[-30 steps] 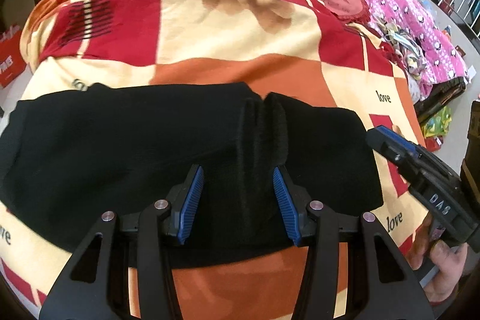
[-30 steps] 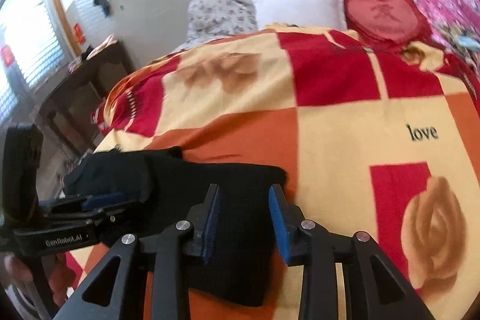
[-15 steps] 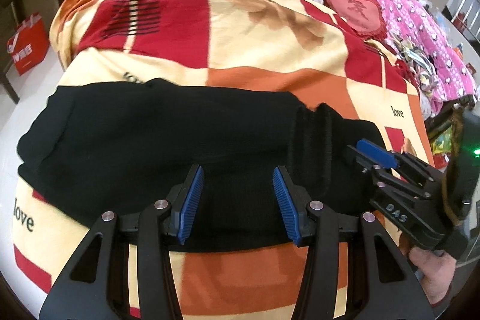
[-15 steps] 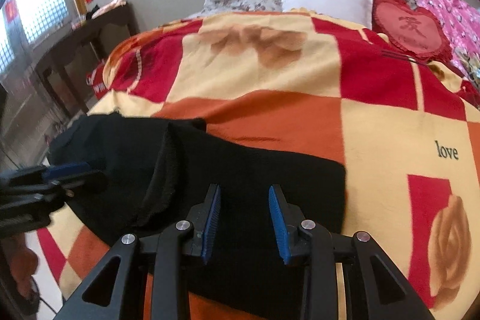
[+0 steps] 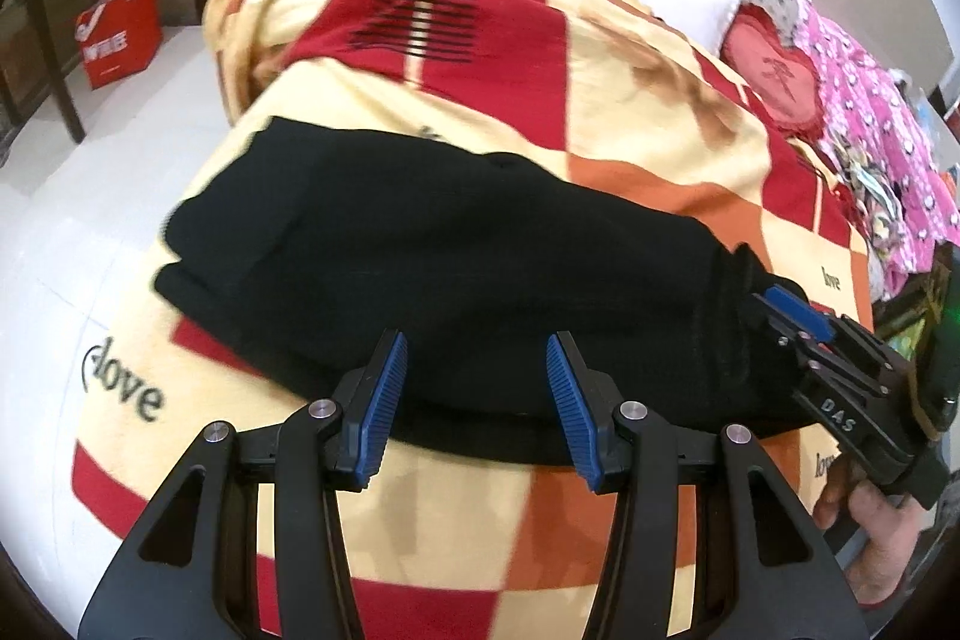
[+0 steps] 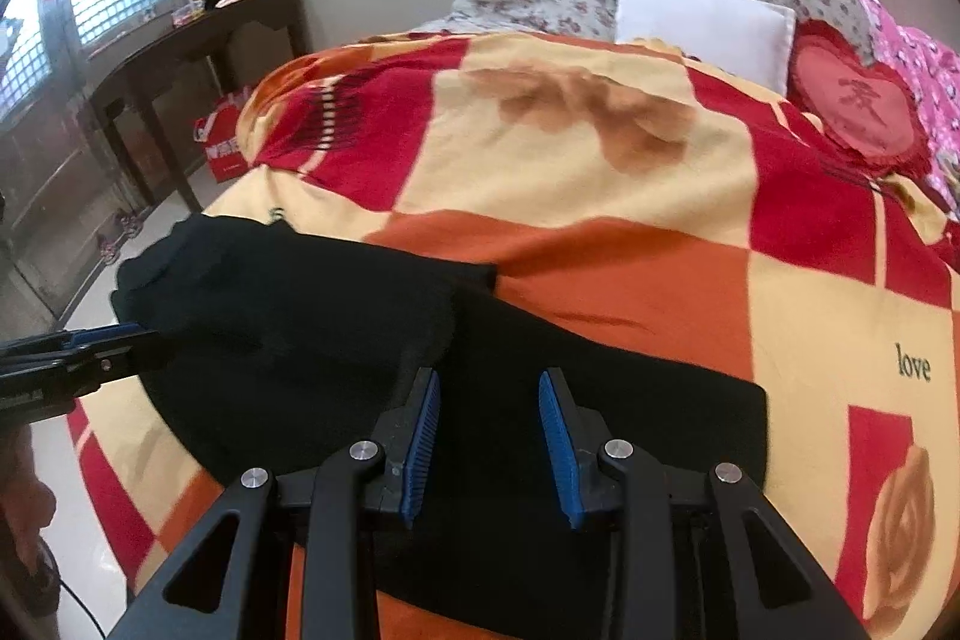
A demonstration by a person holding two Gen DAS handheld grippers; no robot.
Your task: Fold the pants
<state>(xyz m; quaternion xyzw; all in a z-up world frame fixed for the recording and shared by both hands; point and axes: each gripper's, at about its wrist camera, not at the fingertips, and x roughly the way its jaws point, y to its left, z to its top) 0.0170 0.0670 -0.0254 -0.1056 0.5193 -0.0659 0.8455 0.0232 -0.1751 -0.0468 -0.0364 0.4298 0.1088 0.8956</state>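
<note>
Now the black pants (image 5: 456, 256) are seen lying folded across the checked blanket (image 5: 654, 124) on the bed, near its foot edge. Both jaws of the left hand-held gripper (image 5: 477, 400) are spread, nothing gripped, just above the near hem. Likewise, the right hand-held gripper (image 6: 489, 439) is held released over the cloth's right end.

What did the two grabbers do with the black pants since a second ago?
Both grippers, left and right, swung left along the black pants, open, taking hold of nothing. The pants stayed flat on the blanket; pillow unmoved.
</note>
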